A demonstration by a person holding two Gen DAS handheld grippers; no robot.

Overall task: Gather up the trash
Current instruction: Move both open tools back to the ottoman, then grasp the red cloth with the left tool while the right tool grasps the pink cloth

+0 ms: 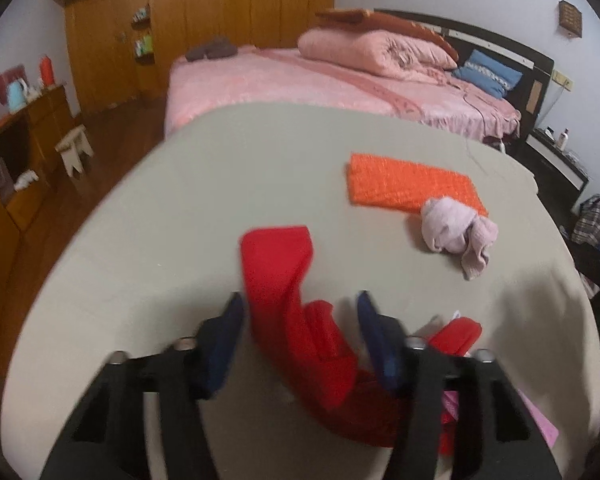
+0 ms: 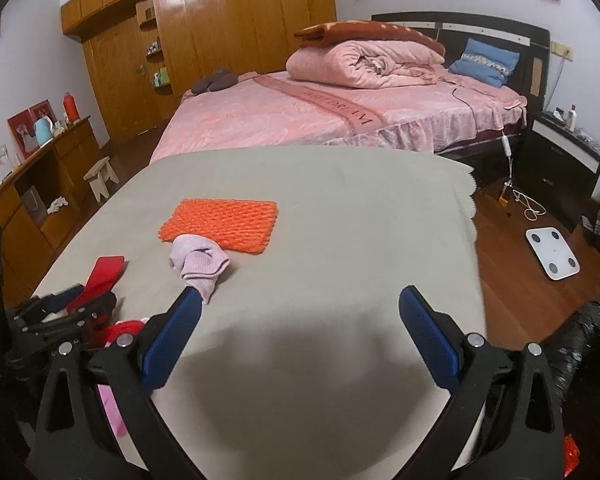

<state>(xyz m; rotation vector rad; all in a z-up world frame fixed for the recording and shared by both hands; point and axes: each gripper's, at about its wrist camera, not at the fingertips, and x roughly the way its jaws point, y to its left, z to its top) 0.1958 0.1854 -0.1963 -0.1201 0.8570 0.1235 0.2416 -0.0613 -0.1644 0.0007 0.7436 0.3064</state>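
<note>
A long red wrapper (image 1: 276,264) lies on the grey-green tablecloth (image 1: 180,200). It runs diagonally between the blue pads of my left gripper (image 1: 300,302). The left pad touches it, and some cloth shows between it and the right pad. In the right wrist view the same wrapper (image 2: 106,270) pokes out past the left gripper (image 2: 80,300). Farther along the table lie an orange foam net (image 1: 412,188) (image 2: 224,226) and a crumpled pale pink cloth (image 1: 456,232) (image 2: 200,260). My right gripper (image 2: 300,295) stands wide open over bare tablecloth (image 2: 340,220), with the pink cloth just beyond its left fingertip.
A pink paper scrap (image 2: 112,412) lies at the table's near edge. Beyond the table stands a pink bed (image 2: 300,120). A wooden sideboard (image 2: 40,184) and a small stool (image 2: 102,178) are on the left. On the right are a white scale (image 2: 552,254) on the floor and a black bag (image 2: 580,340).
</note>
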